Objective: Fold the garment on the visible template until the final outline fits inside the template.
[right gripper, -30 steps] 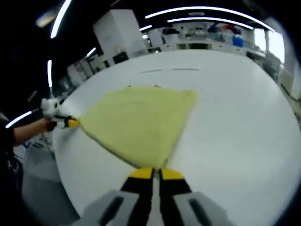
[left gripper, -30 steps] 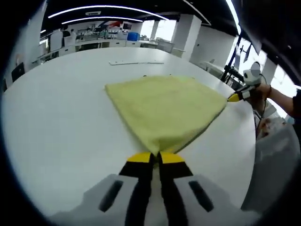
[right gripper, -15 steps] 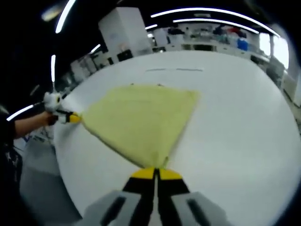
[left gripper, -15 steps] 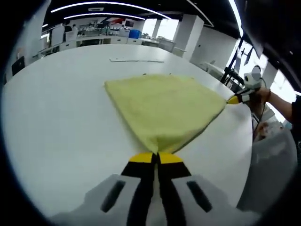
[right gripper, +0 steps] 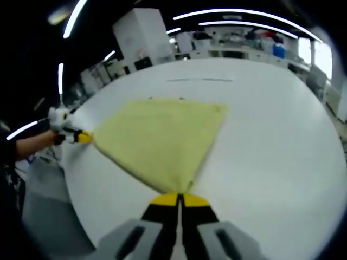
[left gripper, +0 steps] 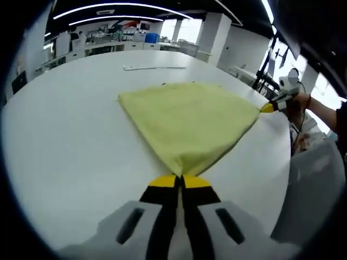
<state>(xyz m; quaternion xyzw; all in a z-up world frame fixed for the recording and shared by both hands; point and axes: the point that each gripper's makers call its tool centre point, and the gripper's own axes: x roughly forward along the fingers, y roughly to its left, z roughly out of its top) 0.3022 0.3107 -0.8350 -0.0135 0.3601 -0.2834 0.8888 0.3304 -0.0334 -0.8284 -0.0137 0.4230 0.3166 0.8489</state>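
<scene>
- In the left gripper view, the left gripper (left gripper: pixel 181 179), black jaws tipped with yellow, is pinched together on the nearest corner of the pale yellow terry-cloth garment (left gripper: pixel 187 119), near the near edge of the white round worktop (left gripper: pixel 65 141).
- In the right gripper view, the right gripper (right gripper: pixel 179 197) likewise has its jaws closed on its own corner of the garment (right gripper: pixel 160 135); the left gripper (right gripper: pixel 81 137) shows at the cloth's far left corner.
- Holding two neighbouring corners keeps that edge taut, likely so it can be lifted and carried over as one straight fold.
- The garment lies flat mid-worktop, its far corners resting unheld.
- Beyond it, thin line markings (left gripper: pixel 154 67) lie toward the far edge; whether these belong to the template I cannot tell.
</scene>
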